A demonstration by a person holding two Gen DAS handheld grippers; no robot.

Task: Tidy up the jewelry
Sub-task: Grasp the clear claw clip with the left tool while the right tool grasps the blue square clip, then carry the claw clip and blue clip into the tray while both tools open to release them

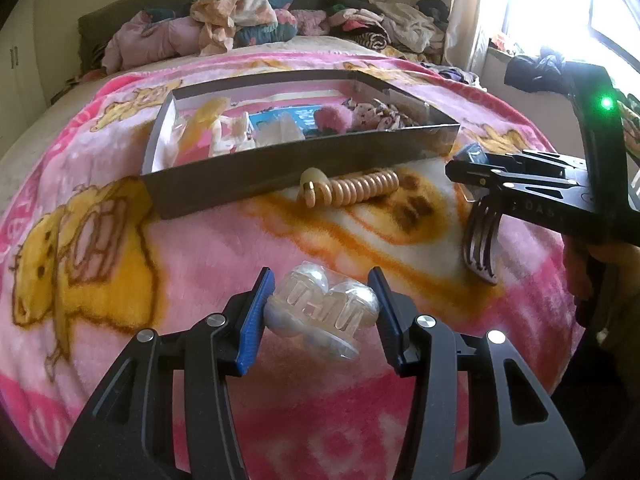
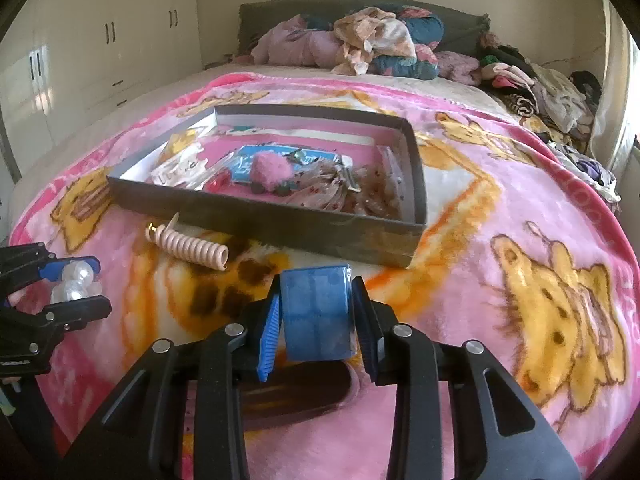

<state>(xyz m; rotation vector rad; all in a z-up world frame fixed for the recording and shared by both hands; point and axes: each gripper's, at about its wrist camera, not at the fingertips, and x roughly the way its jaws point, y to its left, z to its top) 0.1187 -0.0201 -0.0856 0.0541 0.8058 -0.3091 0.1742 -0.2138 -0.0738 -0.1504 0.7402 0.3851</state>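
Note:
My left gripper [image 1: 320, 304] is shut on a clear pearly hair clip [image 1: 320, 314], held just above the pink blanket; it also shows in the right wrist view [image 2: 76, 280]. My right gripper [image 2: 316, 312] is shut on a blue packet [image 2: 316, 312], seen edge-on in the left wrist view [image 1: 468, 156]. A dark shallow box [image 2: 280, 220] holding jewelry and hair accessories lies ahead on the bed [image 1: 256, 172]. A peach spiral hair tie [image 2: 192, 246] lies against the box's front wall [image 1: 352, 190].
Dark bangles [image 1: 482, 240] stand on the blanket below the right gripper. A dark brown band [image 2: 296, 396] lies under the right gripper. Piled clothes [image 2: 380, 44] cover the bed's far end. White wardrobes [image 2: 80, 60] stand on the left.

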